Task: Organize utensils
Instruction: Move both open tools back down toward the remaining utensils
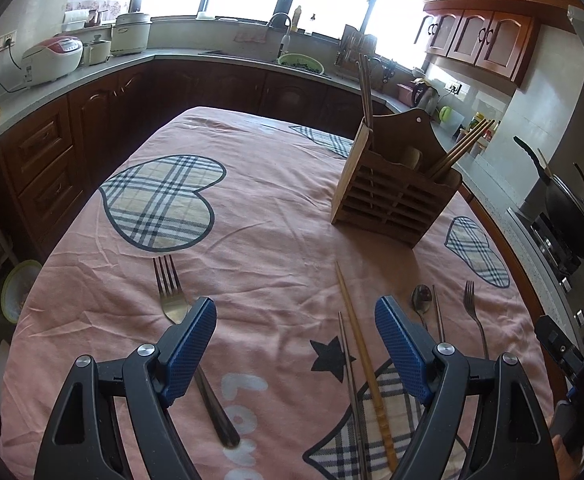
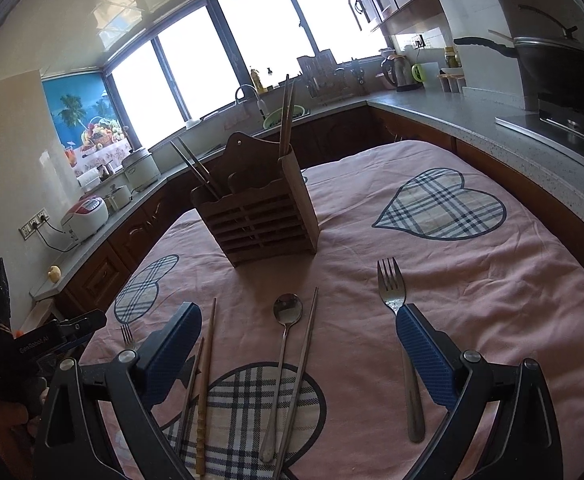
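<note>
The bench [image 1: 275, 200], draped in a pink cloth, has broad bare cloth between the wooden utensil holder [image 1: 396, 188] and the near cutlery; its far edge faces dark cabinets. Flat on the cloth lie two forks, one at the left [image 1: 169, 292] and one at the right [image 1: 474, 312], one spoon [image 1: 422, 300] and three chopsticks [image 1: 358, 344]. Four more stand in the holder. Left claw [image 1: 296, 320] and right claw [image 2: 300, 328] both hover with jaws apart, gripping nothing.
</note>
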